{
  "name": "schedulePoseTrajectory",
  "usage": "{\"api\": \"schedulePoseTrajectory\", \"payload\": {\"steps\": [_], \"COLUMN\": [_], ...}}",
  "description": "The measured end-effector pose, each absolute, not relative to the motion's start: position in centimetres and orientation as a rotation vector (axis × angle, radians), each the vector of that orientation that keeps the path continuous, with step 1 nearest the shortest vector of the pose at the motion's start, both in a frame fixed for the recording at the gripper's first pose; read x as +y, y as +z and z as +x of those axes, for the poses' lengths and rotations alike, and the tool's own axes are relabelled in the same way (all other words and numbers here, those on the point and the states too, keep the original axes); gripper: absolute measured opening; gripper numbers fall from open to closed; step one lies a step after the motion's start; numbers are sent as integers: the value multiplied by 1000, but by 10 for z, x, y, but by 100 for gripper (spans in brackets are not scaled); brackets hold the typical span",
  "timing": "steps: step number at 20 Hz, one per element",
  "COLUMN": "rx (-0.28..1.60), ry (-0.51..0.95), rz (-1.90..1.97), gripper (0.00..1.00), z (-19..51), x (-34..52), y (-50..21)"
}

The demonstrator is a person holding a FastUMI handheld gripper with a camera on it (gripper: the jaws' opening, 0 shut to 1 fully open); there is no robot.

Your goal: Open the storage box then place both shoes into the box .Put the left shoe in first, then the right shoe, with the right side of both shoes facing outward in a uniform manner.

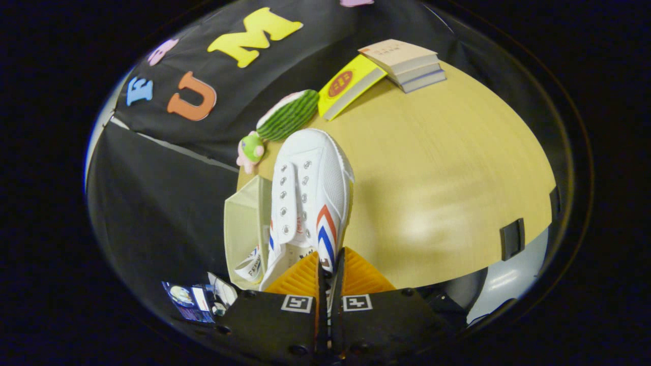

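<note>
My gripper [329,265] is shut on a white canvas shoe [311,188]; both fingers pinch its side wall near the red and blue chevron stripes. The shoe is held up, its toe pointing away from me toward the plush toys. Just left of and below the shoe is the pale translucent storage box [245,229], open, with part of another white shoe [253,265] visible inside it near the fingers. The box stands at the left edge of the wooden table [447,168].
A striped green watermelon plush [287,114] and a small green and pink plush [250,150] lie beyond the shoe's toe. A yellow book [350,84] and a stack of books [407,63] sit at the table's far side. Black clips [511,238] grip the table's right edge.
</note>
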State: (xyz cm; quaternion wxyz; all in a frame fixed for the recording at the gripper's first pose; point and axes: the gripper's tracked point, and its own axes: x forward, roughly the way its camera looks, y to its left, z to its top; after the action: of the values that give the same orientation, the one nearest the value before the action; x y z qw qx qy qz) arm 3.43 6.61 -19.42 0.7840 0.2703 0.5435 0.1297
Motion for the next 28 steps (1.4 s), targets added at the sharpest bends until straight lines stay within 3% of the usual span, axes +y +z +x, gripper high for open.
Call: {"api": "schedulePoseTrajectory", "payload": {"steps": [4,9,19,25,28], "rx": [1171,1242,1257,1197,1089], "ry": [367,396,300,333,373], "rz": [536,451,384,356,367], "gripper": [8,8,9,35,42], "z": [21,5,14,24,42], "x": [151,221,241,243,248], "y": [-165,-189,-227,-221,-198]}}
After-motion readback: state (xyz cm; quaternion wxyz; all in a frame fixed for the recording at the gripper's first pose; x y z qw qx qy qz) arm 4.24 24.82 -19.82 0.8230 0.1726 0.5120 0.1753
